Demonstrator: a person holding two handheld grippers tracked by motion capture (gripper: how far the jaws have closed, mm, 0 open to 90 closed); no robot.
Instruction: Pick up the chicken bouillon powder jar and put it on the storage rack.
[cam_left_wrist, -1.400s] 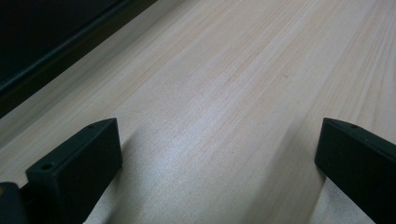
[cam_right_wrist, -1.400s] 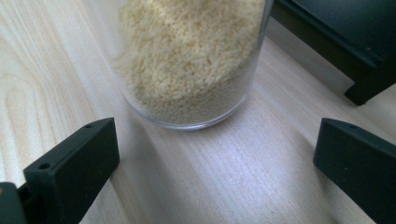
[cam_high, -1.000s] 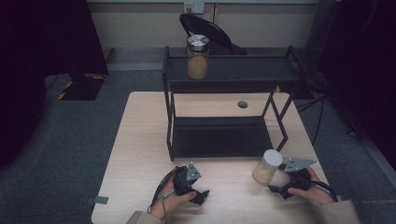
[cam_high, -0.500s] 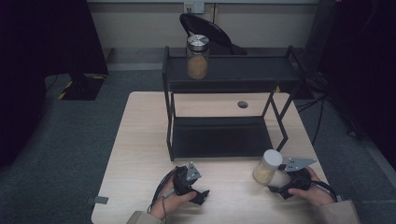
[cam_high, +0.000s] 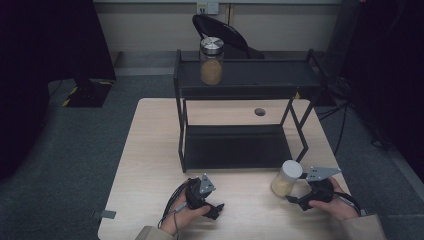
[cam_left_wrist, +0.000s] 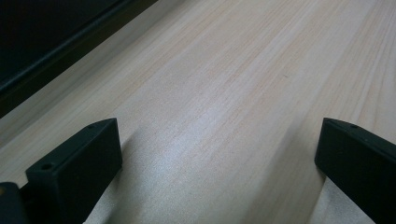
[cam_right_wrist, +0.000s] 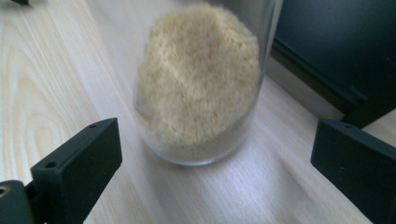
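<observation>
1. You held both grippers low over the wooden table (cam_high: 150, 150), on the near side of the black two-tier rack (cam_high: 235, 145) that stood across its middle.
2. Your right gripper (cam_high: 295, 196) had its jaws spread wide, and the white-lidded jar (cam_high: 287, 178) stood upright on the table just ahead of them, near the rack's front right leg. In the right gripper view the jar (cam_right_wrist: 201, 84) sat between and beyond the jaws, untouched, with pale grainy powder heaped inside the clear glass.
3. Your left gripper (cam_high: 216, 209) lay well apart from that jar, in front of the rack's left half. Its jaws were spread, with bare tabletop (cam_left_wrist: 224, 93) between them and the rack's dark lower shelf edge (cam_left_wrist: 56, 42) off to one side.
4. A second jar (cam_high: 211, 61) with a metal lid and similar tan contents stood on the rack's top shelf, toward its left end.
5. Behind the rack, a dark chair (cam_high: 220, 30) stood at the wall, and a small round hole (cam_high: 259, 112) marked the table under the top shelf.
6. You could read no label or writing on either jar.
</observation>
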